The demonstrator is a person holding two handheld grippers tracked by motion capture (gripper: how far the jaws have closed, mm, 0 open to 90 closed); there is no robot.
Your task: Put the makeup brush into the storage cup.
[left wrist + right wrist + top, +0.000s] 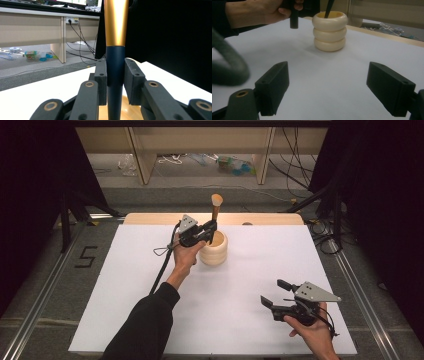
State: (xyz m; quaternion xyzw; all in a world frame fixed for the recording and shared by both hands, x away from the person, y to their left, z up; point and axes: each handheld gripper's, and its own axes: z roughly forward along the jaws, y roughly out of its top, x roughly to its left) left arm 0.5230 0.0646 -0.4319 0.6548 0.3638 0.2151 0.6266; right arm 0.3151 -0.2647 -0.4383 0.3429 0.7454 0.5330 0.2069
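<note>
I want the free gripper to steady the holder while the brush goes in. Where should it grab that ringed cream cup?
Probably across the cup's middle groove, coming level from its right, the side away from the left gripper. The stacked rings should keep jaws from slipping, and the right gripper is open on that side.

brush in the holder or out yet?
In. The brush handle's lower end sits inside the ribbed holder, upright, with the left gripper shut on it.

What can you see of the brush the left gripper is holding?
The brush stands about upright, its lower end down inside the cream ringed holder. Its handle is dark navy below and shiny gold above, widening upward; the high view shows a pale tan tuft on top. The left gripper is clamped on the dark part, a pad on either side. The tip inside the holder is hidden.
</note>
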